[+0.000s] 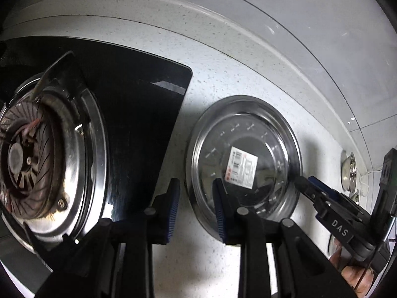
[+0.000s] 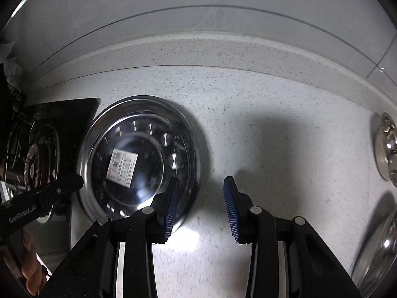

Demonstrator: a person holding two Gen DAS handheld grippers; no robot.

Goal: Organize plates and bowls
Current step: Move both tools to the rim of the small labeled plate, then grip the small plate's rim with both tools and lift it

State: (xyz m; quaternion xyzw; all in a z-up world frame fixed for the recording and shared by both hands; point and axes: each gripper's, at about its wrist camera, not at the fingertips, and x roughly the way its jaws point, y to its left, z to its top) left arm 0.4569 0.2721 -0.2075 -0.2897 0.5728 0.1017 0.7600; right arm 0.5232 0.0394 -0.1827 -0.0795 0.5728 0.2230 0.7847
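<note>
The fingers (image 1: 173,198) of the left gripper (image 1: 196,206) are spread wide and nothing is held; the fingers (image 2: 229,206) of the right gripper (image 2: 201,206) are spread too, with only bare counter (image 2: 273,129) seen between them. A steel bowl (image 1: 244,164) is set on the counter, just right of the black stove (image 1: 139,114); a white label (image 1: 242,171) is stuck inside it. The left gripper is placed at the bowl's near left rim, one finger over the bowl and one outside it; the right gripper is placed at the bowl's right side. More steel dishes (image 2: 387,149) are seen far to the right. The rim is thin and shiny, so a slip could be had; the rim should be taken deep between the blue pads, squeezed slowly, and the bowl lifted flat.
</note>
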